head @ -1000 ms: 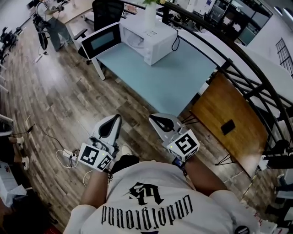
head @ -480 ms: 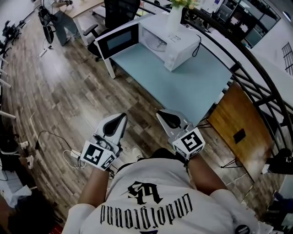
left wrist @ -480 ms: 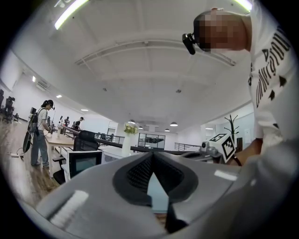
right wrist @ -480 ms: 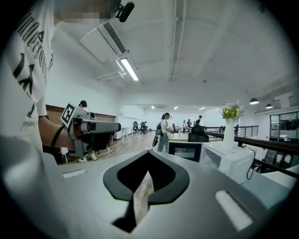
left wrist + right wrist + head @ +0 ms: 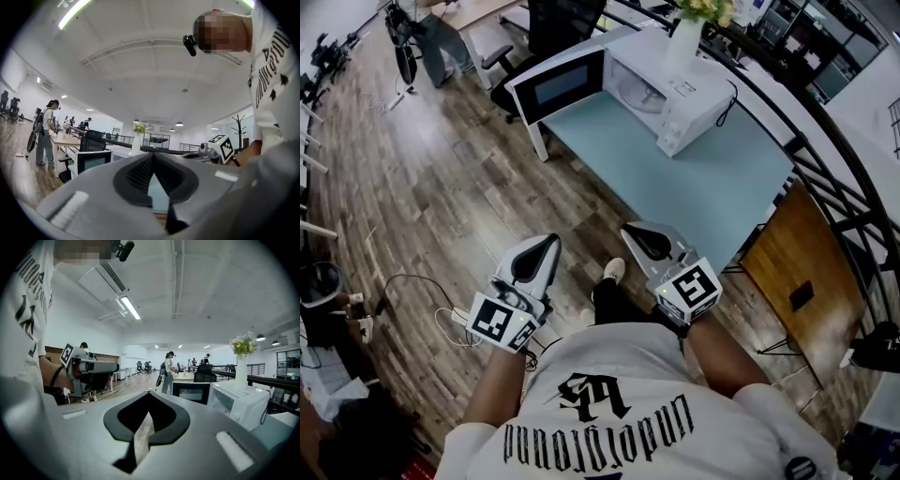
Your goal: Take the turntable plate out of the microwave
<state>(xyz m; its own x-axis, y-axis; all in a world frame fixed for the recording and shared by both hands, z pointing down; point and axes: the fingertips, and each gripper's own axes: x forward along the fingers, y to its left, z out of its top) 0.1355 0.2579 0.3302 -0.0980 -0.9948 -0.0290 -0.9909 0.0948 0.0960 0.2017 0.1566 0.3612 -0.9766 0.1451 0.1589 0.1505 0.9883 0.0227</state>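
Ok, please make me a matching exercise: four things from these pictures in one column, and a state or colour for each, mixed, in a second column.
Things:
1. microwave door
2. vase
3. right gripper
4. table

States and colours:
A. light blue top
B. shut, nothing held
C. swung open
D. holds flowers

Pairs: 1-C, 2-D, 3-B, 4-A

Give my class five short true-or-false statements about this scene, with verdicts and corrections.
1. The microwave door is open. True.
2. The left gripper holds the plate. False: it is shut and empty; the plate lies inside the microwave.
3. A vase stands on the microwave. True.
4. The microwave sits on the floor. False: it sits on the blue table.
5. The right gripper's jaws are wide apart. False: they are together.
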